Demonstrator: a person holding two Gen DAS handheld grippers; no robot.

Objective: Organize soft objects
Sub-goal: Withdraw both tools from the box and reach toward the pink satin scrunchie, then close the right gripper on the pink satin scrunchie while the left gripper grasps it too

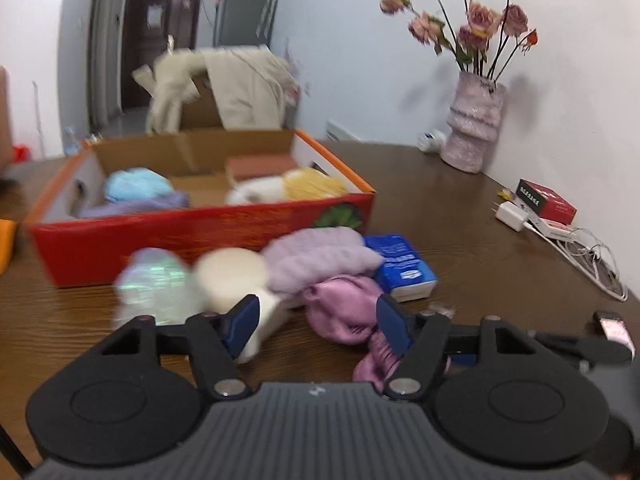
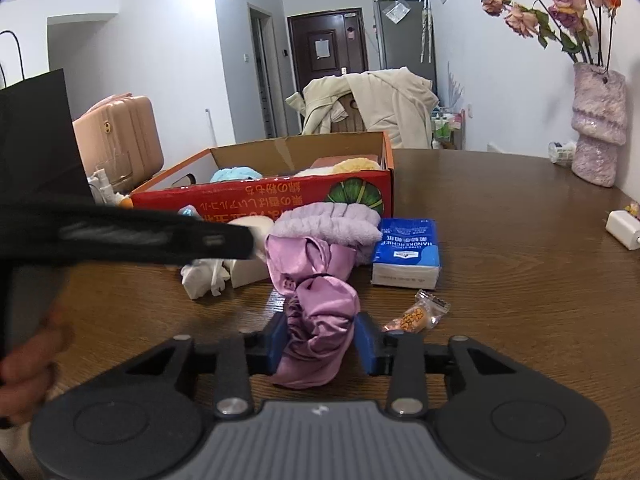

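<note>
A red and orange cardboard box (image 1: 208, 236) (image 2: 280, 196) stands on the brown table and holds blue, lilac, white and yellow soft items. In front of it lie a lilac fluffy towel (image 1: 320, 258) (image 2: 332, 222), a pink satin cloth (image 1: 344, 312) (image 2: 316, 300), a cream round sponge (image 1: 232, 276) and crumpled white tissue (image 2: 204, 278). My left gripper (image 1: 318, 326) is open, its fingers on either side of the pink cloth's near end. My right gripper (image 2: 320, 338) is closed around the pink satin cloth, its blue pads pressing the bunched fabric.
A blue tissue pack (image 1: 404, 266) (image 2: 406, 254) lies right of the cloths, with a wrapped sweet (image 2: 418, 314) nearby. A pink vase (image 1: 474, 128) with dried roses, a red box (image 1: 548, 202) and a white charger with cables (image 1: 514, 216) sit along the right wall. A beige coat hangs on a chair (image 2: 372, 100) behind the table.
</note>
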